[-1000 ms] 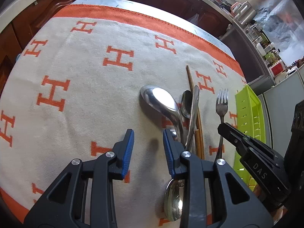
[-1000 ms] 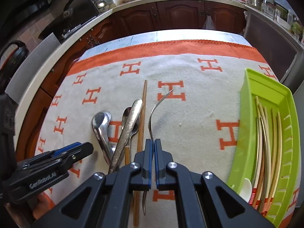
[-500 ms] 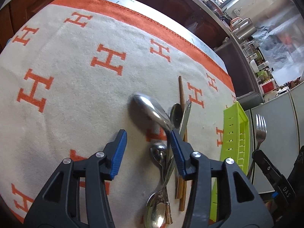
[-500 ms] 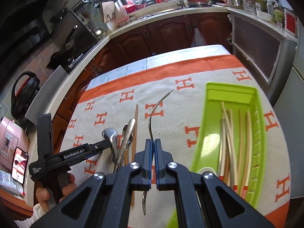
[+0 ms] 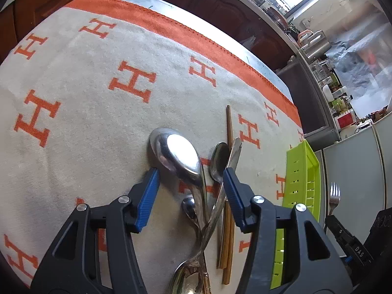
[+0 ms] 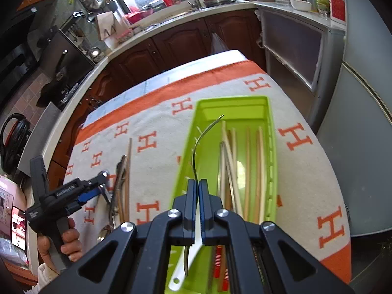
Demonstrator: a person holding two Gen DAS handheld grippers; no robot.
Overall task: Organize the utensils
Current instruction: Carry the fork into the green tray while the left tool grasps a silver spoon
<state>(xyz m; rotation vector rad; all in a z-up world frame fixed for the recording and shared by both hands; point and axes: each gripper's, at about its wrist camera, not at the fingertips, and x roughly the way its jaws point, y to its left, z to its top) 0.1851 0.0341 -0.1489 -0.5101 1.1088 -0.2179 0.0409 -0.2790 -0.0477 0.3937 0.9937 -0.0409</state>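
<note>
Right hand-held gripper is pinching the fork edge-on above the green tray; it risks twisting loose. Left hand-held gripper, jaws opening around the spoons, is risking snagging several.

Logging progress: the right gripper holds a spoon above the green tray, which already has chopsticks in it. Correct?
Not quite. The right gripper holds a fork, not a spoon, as the right wrist view shows. It is above the green tray, chopsticks inside.

Cream cloth, orange H pattern, orange border; lime-green tray; silver spoons; blue-padded fingers.
</note>
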